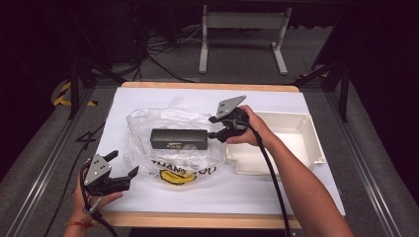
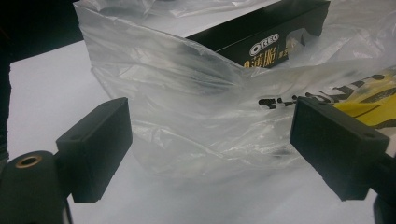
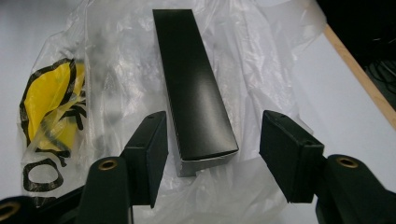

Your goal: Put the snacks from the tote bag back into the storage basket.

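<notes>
Long black box [image 3: 196,88], lying flat on the clear plastic bag [image 1: 148,128] at mid-table, left of the white tray [image 1: 306,129]. Probably light, rigid cardboard with a smooth, slippery skin; best pinched across its narrow width near the end facing the tray. Right gripper [image 3: 212,154]: jaws apart, straddling that end, not touching. Left gripper [image 2: 210,149]: jaws apart, before the bag's soft, crinkled near edge.

high view: overhead, facing forward-down | gripper views: low, close – both share the black box [image 1: 179,138] on the plastic bag [image 1: 148,123]
</notes>
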### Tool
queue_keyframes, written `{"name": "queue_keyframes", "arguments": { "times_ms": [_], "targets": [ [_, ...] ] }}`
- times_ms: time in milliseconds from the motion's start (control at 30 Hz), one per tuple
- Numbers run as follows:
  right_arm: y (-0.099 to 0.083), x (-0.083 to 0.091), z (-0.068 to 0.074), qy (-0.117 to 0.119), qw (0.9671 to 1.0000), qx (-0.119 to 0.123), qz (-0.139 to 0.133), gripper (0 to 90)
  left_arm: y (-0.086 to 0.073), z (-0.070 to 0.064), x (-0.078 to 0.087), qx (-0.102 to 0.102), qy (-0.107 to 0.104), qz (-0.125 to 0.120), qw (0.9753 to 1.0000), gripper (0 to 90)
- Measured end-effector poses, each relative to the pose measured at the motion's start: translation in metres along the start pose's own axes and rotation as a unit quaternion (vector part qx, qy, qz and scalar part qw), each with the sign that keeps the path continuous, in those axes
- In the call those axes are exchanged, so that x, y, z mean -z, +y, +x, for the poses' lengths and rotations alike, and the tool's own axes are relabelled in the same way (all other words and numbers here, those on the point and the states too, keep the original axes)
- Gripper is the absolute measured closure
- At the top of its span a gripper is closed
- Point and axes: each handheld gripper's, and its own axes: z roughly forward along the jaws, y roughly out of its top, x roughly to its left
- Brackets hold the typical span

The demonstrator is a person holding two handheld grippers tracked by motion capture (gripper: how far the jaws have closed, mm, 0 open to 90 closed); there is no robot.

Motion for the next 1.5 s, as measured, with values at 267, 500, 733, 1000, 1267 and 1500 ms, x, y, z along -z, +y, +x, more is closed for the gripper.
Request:
{"name": "queue_keyframes", "arguments": {
  "times_ms": [267, 500, 733, 1000, 1267, 1500],
  "targets": [
    [0.006, -0.018, -0.004, 0.018, 0.9992, 0.020, 0.031, 42.2, -0.003, -0.003, 0.002, -0.001, 0.003, 0.007, 1.0000, 13.9],
    [0.007, -0.028, -0.005, 0.025, 0.9978, 0.030, 0.054, 42.4, -0.006, -0.003, 0.008, 0.001, 0.006, 0.009, 0.9999, 13.9],
    [0.007, -0.039, -0.005, 0.035, 0.9960, 0.031, 0.075, 42.4, -0.007, -0.004, 0.009, -0.001, 0.004, 0.009, 0.9999, 13.9],
    [0.007, -0.051, -0.001, 0.038, 0.9917, 0.049, 0.113, 42.7, -0.007, -0.005, 0.008, -0.003, -0.002, 0.011, 0.9999, 13.8],
    [0.010, -0.055, -0.003, 0.040, 0.9893, 0.056, 0.129, 43.0, -0.007, -0.006, 0.007, -0.004, -0.006, 0.013, 0.9999, 13.8],
    [0.016, -0.062, -0.003, 0.028, 0.9871, 0.063, 0.144, 40.0, -0.008, -0.006, 0.007, -0.005, -0.009, 0.014, 0.9999, 13.8]
  ]
}}
